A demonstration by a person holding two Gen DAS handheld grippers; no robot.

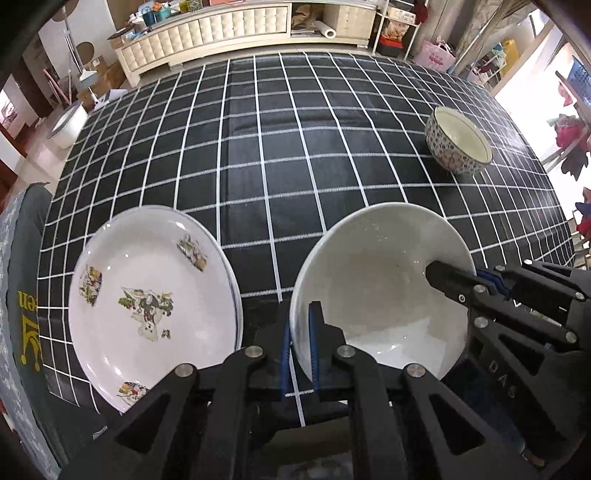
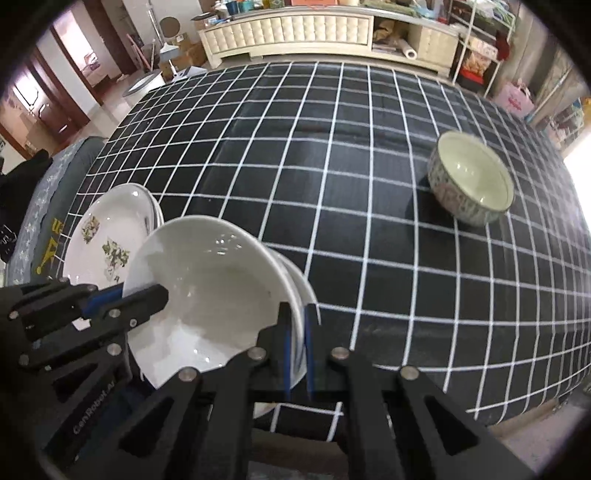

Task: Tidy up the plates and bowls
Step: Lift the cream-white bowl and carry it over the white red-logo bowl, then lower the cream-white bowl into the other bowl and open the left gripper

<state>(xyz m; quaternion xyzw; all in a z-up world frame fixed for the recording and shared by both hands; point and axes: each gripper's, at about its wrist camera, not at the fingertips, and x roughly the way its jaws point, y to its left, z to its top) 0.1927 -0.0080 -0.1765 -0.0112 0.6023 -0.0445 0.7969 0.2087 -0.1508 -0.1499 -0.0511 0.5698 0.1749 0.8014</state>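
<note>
A large white bowl (image 1: 376, 288) (image 2: 214, 288) hangs just above the checked tablecloth (image 1: 295, 147) (image 2: 332, 184), gripped from both sides. My left gripper (image 1: 300, 317) (image 2: 125, 293) is shut on its left rim, and my right gripper (image 2: 298, 317) (image 1: 476, 274) is shut on its right rim. Both point steeply down. Just left of the bowl lie white plates (image 1: 147, 280) (image 2: 107, 236) with a rabbit print, stacked. A small patterned bowl (image 1: 458, 140) (image 2: 471, 177) stands alone at the far right.
A grey cushioned seat (image 1: 22, 295) with yellow lettering sits past the table's left edge. A cream cabinet (image 1: 221, 29) and cluttered shelves line the far wall. The table's near edge runs just below the grippers.
</note>
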